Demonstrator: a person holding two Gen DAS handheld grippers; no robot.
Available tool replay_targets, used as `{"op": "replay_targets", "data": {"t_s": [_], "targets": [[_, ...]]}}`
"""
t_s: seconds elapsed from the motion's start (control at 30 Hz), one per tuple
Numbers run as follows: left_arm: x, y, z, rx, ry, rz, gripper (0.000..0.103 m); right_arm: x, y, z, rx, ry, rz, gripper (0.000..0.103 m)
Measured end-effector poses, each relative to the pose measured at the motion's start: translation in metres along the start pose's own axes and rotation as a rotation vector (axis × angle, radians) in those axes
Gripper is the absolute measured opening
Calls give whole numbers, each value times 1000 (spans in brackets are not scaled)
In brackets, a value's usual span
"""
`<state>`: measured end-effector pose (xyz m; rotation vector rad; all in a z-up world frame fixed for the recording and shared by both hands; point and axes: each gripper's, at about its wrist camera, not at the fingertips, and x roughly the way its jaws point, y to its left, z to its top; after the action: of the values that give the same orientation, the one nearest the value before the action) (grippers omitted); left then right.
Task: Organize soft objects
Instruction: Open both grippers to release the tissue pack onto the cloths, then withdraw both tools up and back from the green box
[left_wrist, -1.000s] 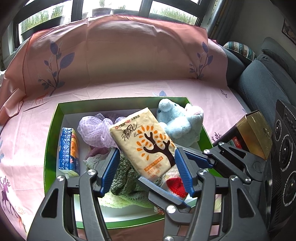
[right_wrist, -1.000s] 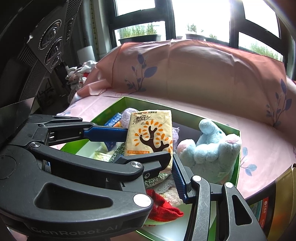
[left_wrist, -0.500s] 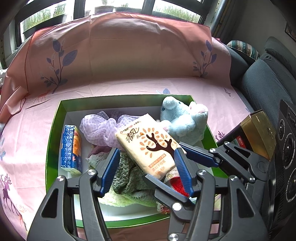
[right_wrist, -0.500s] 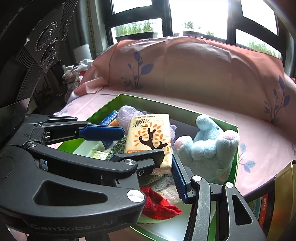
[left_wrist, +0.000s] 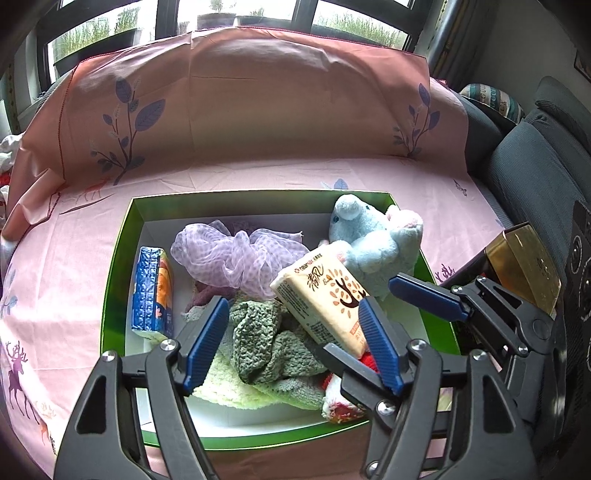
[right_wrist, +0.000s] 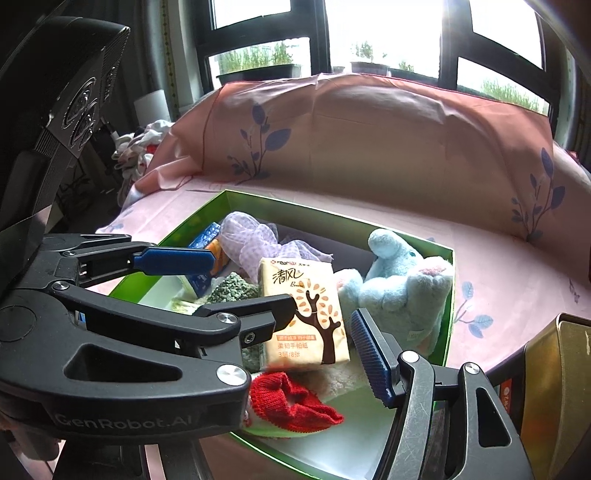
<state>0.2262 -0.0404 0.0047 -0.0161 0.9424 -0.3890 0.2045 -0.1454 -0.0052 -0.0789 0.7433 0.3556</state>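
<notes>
Cream tissue pack (left_wrist: 325, 295) printed with a brown tree, tilted on the cloths (left_wrist: 266, 343) in the green box (left_wrist: 114, 280). Both grippers angled down over the box. Left gripper (left_wrist: 291, 332) fingers opening, pack near the right one, untouched. Right gripper (right_wrist: 284, 306) fingers opening too, pack between them, not pressed.
</notes>
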Motion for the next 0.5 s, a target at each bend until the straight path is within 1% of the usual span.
{"op": "replay_targets", "data": {"t_s": [0.03, 0.07, 0.1, 0.13, 0.17, 0.2, 0.37, 0.4, 0.43, 0.47, 0.5], "targets": [[-1, 1, 0, -4, -1, 5, 76, -1, -1, 0, 3, 1, -7, 67], [-2, 2, 0, -7, -4, 8, 82, -2, -2, 0, 4, 2, -16, 67], [-3, 2, 0, -10, -9, 11, 86, -3, -2, 0, 6, 2, -23, 70], [-5, 3, -1, -13, -13, 14, 87, -5, -3, 0, 7, 3, -30, 72], [-6, 4, -1, -16, -15, 16, 87, -7, -3, -1, 7, 0, -39, 77], [-7, 4, -1, -18, -16, 18, 87, -8, -4, -1, 7, -3, -45, 79], [-15, 7, -1, -26, -31, 38, 87, -15, -3, 0, 6, -3, -78, 80], [-17, 8, -1, -26, -34, 42, 89, -17, -3, 0, 4, -4, -86, 83], [-19, 8, -2, -28, -37, 47, 96, -18, -2, 1, 3, -5, -95, 85], [-21, 9, -2, -29, -43, 52, 99, -20, -2, 1, 4, -6, -103, 90], [-24, 10, -2, -31, -51, 56, 100, -21, -1, 1, 4, -7, -106, 90]]}}
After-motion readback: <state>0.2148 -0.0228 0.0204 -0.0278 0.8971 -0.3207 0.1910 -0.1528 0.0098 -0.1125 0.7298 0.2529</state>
